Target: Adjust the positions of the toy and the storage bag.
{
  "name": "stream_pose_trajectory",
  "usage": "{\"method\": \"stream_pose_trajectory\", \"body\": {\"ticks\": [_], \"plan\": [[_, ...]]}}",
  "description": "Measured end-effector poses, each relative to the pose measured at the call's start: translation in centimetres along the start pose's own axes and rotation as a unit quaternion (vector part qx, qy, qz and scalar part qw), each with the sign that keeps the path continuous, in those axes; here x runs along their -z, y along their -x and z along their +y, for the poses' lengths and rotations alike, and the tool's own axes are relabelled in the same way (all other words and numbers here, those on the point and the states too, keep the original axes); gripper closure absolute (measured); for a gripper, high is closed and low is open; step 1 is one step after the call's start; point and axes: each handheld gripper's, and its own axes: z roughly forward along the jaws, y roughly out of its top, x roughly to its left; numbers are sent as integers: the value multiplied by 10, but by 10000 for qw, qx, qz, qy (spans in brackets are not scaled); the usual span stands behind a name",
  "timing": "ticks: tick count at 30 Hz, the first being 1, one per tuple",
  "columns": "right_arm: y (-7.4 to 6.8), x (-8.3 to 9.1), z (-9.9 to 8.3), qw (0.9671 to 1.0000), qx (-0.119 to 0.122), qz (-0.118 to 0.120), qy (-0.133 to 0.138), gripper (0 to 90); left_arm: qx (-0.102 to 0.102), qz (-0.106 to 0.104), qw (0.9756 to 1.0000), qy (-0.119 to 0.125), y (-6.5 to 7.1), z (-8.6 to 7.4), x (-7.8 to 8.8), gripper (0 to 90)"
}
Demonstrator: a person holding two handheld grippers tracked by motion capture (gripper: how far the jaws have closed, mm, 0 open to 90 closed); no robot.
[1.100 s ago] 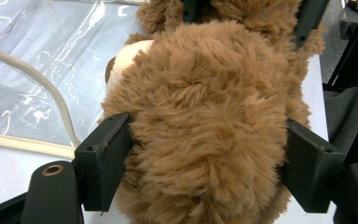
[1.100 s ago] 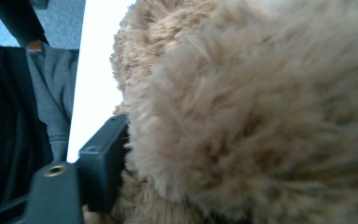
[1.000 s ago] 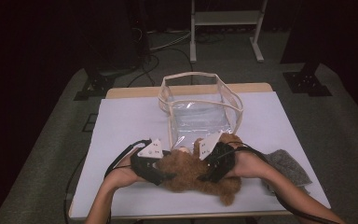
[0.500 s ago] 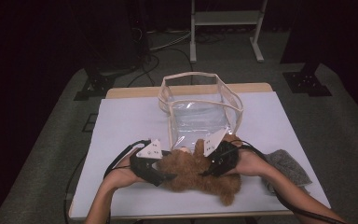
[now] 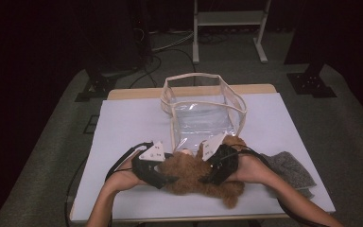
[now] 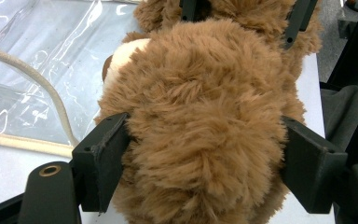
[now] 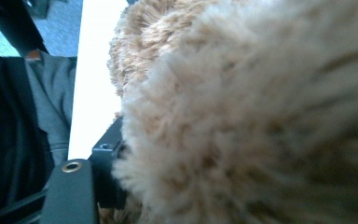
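Both tongs are clamped on the brown plush bear (image 5: pixel 198 176), which lies at the near edge of the table (image 5: pixel 123 123): left tongs (image 6: pixel 200 163) squeeze one end, right tongs (image 5: pixel 220 165) the other. Looks like it's headed for the clear bag (image 5: pixel 203 111) just behind. I'd lift both ends evenly and clear the rim before lowering.

Clear bag (image 5: pixel 203 106) blocks path ahead; grey cloth (image 5: pixel 290 170) right; table (image 5: pixel 127 123) left open
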Motion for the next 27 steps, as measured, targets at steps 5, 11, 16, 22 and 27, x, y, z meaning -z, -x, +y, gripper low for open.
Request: {"method": "stream_pose_trajectory", "body": {"ticks": [5, 11, 16, 22, 27], "plan": [[0, 0, -1, 9999, 114, -7, -5, 418, -5, -23, 10000, 10, 0, 0, 0, 223], [-2, 3, -2, 9997, 231, -104, 34, 595, -3, -52, 10000, 71, 0, 0, 1, 219], [-3, 8, -6, 9996, 189, -42, 223, 664, -56, -86, 9998, 163, 2, -1, 7, 217], [-3, 13, -8, 9994, 173, 24, 314, 699, -35, -58, 9996, 280, 4, -1, 15, 217], [0, 20, -10, 9991, 17, 43, 421, 712, -90, -45, 9995, 306, 4, -3, 22, 216]]}}
